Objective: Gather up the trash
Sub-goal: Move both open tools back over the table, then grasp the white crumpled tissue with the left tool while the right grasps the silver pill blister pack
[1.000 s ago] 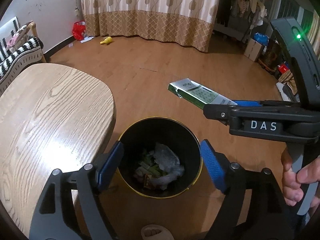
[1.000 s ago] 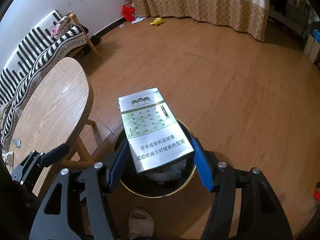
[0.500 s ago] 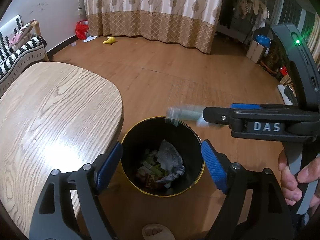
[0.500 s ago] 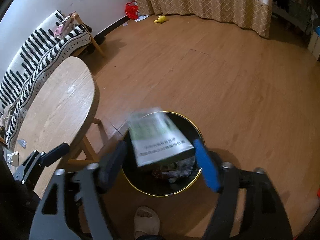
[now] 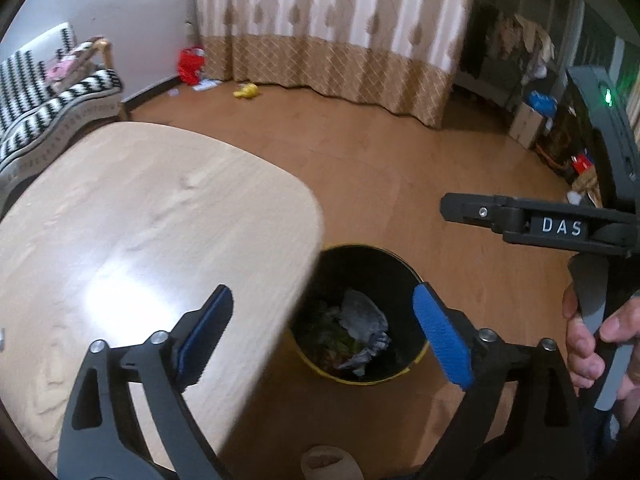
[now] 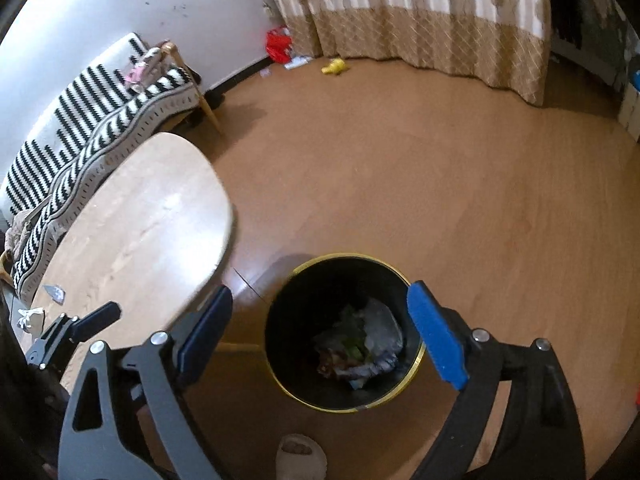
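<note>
A black trash bin with a gold rim [image 5: 416, 280] [image 6: 414, 368] stands on the floor beside the wooden table [image 5: 140, 240] [image 6: 132, 236]. Crumpled trash [image 5: 360, 332] [image 6: 360, 344] lies inside it. My left gripper [image 5: 324, 340] is open and empty, over the table's edge and the bin. My right gripper [image 6: 320, 336] is open and empty above the bin; it also shows at the right of the left wrist view [image 5: 520, 224]. Small scraps [image 6: 54, 292] lie on the table's near left end.
A striped sofa [image 6: 80, 120] stands behind the table. A red bag [image 6: 278, 42] and a yellow toy [image 6: 334, 66] lie on the floor by the curtain. Boxes and clutter [image 5: 532, 120] line the right wall. A slippered foot [image 6: 300, 456] is at the bottom edge.
My right gripper opened and let go of the green and white carton, which dropped into the bin. Both grippers shifted left toward the table.
</note>
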Demonstrator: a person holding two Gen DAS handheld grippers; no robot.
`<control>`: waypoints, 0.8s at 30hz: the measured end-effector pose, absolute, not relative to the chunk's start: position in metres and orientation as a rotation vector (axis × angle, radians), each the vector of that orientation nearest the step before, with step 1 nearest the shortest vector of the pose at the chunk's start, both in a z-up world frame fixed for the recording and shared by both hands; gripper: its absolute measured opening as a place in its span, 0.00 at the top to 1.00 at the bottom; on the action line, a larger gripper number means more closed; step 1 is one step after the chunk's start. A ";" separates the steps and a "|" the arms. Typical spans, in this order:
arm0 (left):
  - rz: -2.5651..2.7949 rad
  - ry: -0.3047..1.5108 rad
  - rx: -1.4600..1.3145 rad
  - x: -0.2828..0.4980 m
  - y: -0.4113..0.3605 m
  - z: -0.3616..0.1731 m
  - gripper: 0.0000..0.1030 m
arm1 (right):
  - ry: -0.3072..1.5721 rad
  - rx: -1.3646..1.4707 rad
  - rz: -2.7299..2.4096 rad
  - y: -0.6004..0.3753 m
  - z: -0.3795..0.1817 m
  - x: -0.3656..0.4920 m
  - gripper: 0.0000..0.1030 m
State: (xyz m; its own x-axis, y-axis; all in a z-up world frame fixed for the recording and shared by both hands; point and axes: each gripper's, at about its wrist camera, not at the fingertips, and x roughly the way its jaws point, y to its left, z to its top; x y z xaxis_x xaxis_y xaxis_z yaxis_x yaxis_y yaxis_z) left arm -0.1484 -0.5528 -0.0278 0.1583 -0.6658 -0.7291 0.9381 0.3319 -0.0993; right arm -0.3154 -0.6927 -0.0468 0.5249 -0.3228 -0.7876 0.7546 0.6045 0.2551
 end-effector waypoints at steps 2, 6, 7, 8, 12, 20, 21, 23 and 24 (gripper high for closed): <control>-1.163 0.737 0.406 -0.133 -0.531 -0.014 0.10 | 0.750 0.609 -0.673 -0.680 -0.038 -0.299 0.12; -1.047 0.690 0.373 -0.088 -0.474 0.002 0.07 | 0.765 0.552 -0.567 -0.649 -0.029 -0.248 0.11; -0.999 0.691 0.356 -0.070 -0.452 0.004 0.07 | 0.774 0.532 -0.537 -0.639 -0.026 -0.233 0.11; -0.962 0.694 0.344 -0.056 -0.435 0.004 0.07 | 0.781 0.512 -0.507 -0.628 -0.024 -0.218 0.11; -0.742 0.709 0.294 0.011 -0.350 0.004 0.07 | 0.805 0.441 -0.349 -0.570 -0.017 -0.144 0.11; -0.356 0.710 0.236 0.123 -0.189 -0.011 0.07 | 0.890 0.276 -0.104 -0.449 -0.031 -0.007 0.11; -0.335 0.716 0.227 0.131 -0.181 -0.013 0.07 | 0.917 0.266 -0.077 -0.434 -0.038 0.014 0.11; -0.311 0.751 0.202 0.150 -0.162 -0.024 0.07 | 0.951 0.254 -0.051 -0.416 -0.048 0.035 0.11; -0.306 0.764 0.195 0.155 -0.157 -0.027 0.07 | 0.971 0.236 -0.042 -0.404 -0.056 0.047 0.11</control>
